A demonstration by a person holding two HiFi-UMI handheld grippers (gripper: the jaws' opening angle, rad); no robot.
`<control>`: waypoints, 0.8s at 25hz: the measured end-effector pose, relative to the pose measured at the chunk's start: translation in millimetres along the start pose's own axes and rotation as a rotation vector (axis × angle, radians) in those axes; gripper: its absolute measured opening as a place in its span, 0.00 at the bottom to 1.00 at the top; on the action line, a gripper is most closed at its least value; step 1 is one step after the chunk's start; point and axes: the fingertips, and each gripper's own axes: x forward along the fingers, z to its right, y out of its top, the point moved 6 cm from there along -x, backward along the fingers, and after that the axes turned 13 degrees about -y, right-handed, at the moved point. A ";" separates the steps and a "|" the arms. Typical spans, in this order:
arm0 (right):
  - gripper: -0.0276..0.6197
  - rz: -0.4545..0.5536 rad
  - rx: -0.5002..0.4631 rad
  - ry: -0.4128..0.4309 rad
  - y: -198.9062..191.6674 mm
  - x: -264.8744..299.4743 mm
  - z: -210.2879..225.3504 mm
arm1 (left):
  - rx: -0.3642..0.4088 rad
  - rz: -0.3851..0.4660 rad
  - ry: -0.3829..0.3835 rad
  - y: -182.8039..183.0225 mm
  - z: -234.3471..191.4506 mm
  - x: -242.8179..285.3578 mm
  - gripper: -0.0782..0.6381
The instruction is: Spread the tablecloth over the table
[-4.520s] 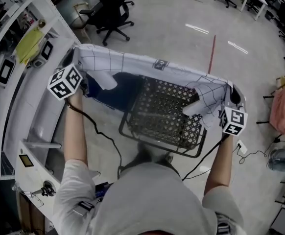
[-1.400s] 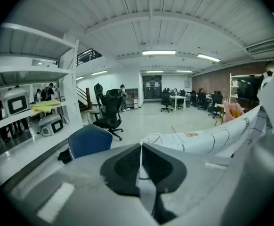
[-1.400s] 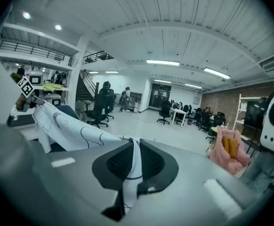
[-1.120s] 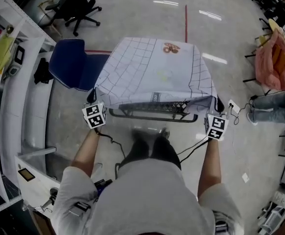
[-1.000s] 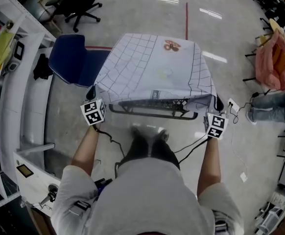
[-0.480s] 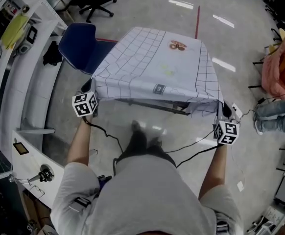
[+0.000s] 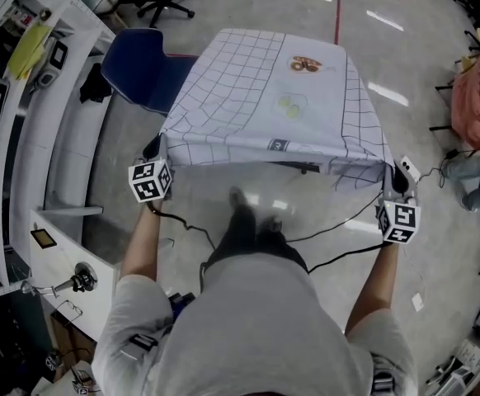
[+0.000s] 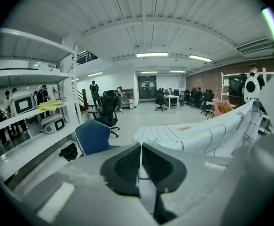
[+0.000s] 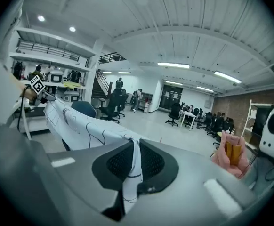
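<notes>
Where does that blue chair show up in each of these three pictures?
Head view: the blue chair is at upper left, beside the tablecloth.
Left gripper view: left of centre, to the left of the cloth.
Right gripper view: small, at left, behind the cloth.
Shared landmark: the grid-lined tablecloth.

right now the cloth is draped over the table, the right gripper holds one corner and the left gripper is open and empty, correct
Not quite. The left gripper is not open and empty: the left gripper view shows its jaws shut on a thin fold of the tablecloth. The rest stands: the right gripper holds the other near corner.
</notes>
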 end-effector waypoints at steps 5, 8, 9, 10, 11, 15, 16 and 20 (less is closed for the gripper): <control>0.05 0.015 -0.158 0.025 32.9 -16.5 -2.8 | -0.012 0.025 -0.009 -3.7 -2.1 -18.5 0.14; 0.05 -0.005 -0.149 0.057 27.9 -6.4 -2.4 | -0.019 0.010 0.025 -3.4 1.7 -19.3 0.14; 0.06 -0.020 -0.134 0.065 18.7 -0.9 -3.0 | -0.015 -0.004 0.035 -4.8 3.7 -14.6 0.14; 0.05 -0.040 -0.118 0.072 7.1 3.9 -4.8 | -0.006 -0.024 0.041 -7.5 5.5 -9.1 0.14; 0.06 -0.064 -0.100 0.079 -5.7 7.1 -8.5 | 0.006 -0.046 0.044 -11.5 6.3 -4.4 0.14; 0.05 -0.156 -0.031 0.112 -55.8 -0.1 -36.7 | 0.017 -0.123 0.051 -39.1 -2.8 -2.7 0.14; 0.05 -0.170 -0.018 0.116 -64.8 -5.5 -43.2 | 0.015 -0.137 0.053 -45.4 -5.9 -4.9 0.14; 0.05 -0.221 0.015 0.115 -86.8 -24.2 -56.9 | 0.002 -0.178 0.052 -61.8 -9.8 -15.7 0.14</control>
